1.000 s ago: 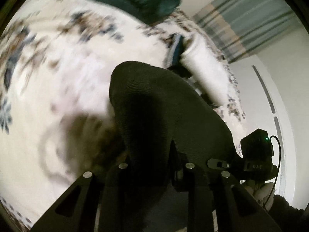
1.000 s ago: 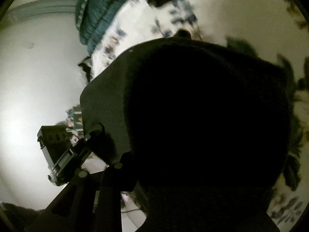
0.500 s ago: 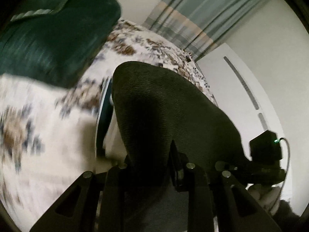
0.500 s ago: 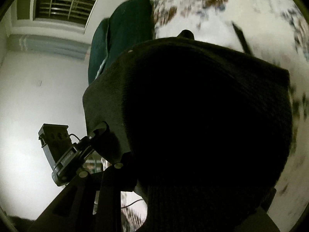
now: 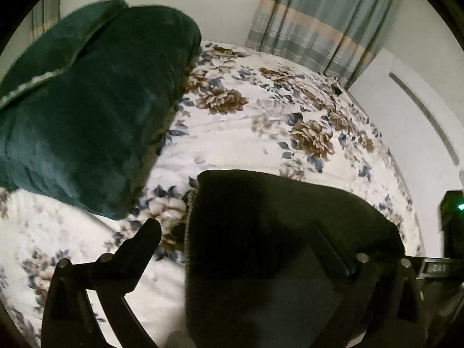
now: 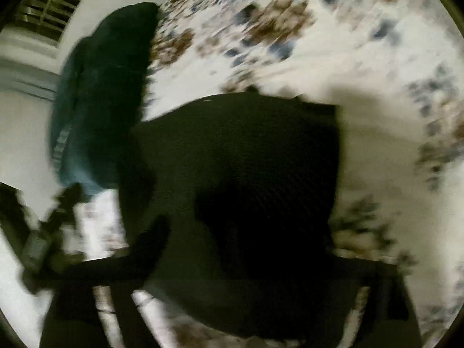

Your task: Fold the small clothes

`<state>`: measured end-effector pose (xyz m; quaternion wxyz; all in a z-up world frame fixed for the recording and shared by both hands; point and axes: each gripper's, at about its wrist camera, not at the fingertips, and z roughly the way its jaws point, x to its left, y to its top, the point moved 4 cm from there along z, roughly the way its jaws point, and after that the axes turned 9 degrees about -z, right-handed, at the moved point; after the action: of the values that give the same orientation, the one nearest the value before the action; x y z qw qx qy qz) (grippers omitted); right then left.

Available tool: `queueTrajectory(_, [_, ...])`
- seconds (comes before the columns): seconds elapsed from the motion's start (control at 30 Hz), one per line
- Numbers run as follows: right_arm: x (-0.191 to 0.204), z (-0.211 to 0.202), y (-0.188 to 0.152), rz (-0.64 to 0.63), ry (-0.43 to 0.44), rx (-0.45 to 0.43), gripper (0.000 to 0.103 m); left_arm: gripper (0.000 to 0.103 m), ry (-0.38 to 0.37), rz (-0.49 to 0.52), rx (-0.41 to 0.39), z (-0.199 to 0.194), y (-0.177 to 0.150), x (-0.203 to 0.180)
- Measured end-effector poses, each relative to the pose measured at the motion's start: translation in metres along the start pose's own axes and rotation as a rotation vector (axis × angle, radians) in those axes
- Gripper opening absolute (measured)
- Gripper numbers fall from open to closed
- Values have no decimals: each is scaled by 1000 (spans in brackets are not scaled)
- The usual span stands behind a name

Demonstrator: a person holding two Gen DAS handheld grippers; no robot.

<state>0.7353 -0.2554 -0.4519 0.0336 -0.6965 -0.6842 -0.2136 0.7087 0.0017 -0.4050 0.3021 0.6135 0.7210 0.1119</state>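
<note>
A small black knit garment (image 5: 278, 249) lies folded on the floral bedspread (image 5: 261, 133), low in the left wrist view. My left gripper (image 5: 255, 237) is open: its left finger (image 5: 145, 240) stands clear of the cloth, and the right finger is hidden under the fabric. In the blurred right wrist view the same black garment (image 6: 246, 174) fills the middle. My right gripper (image 6: 261, 240) is open too, its left finger (image 6: 153, 237) apart from the cloth, the right finger hidden behind it.
A dark green pillow (image 5: 87, 110) lies on the bed at the left and also shows in the right wrist view (image 6: 104, 92). A striped curtain (image 5: 319, 23) and a white wall panel (image 5: 411, 116) stand beyond the bed. My other gripper's black body (image 5: 452, 226) is at the right edge.
Both grippers were shut on the black garment, holding it up. They have swung down toward the bed and opened; the garment now rests on the bedspread.
</note>
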Motion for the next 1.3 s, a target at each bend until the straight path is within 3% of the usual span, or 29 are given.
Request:
queueTrajectory(0.13, [-5, -30, -42, -54, -248, -42, 103, 103, 140, 59, 2, -20, -27, -11])
queueTrajectory(0.2, [-1, -50, -61, -63, -337, -66, 103, 103, 162, 65, 17, -34, -44, -17])
queueTrajectory(0.43, [20, -129, -116, -95, -473, -153, 103, 103, 180, 70, 8, -106, -78, -45])
queueTrajectory(0.93, [114, -380, -253, -175, -562, -398, 103, 103, 158, 71, -144, -334, -118, -89])
queueTrajectory(1.3, [169, -513, -349, -241, -526, -526, 103, 103, 140, 73, -253, -470, -159, -110])
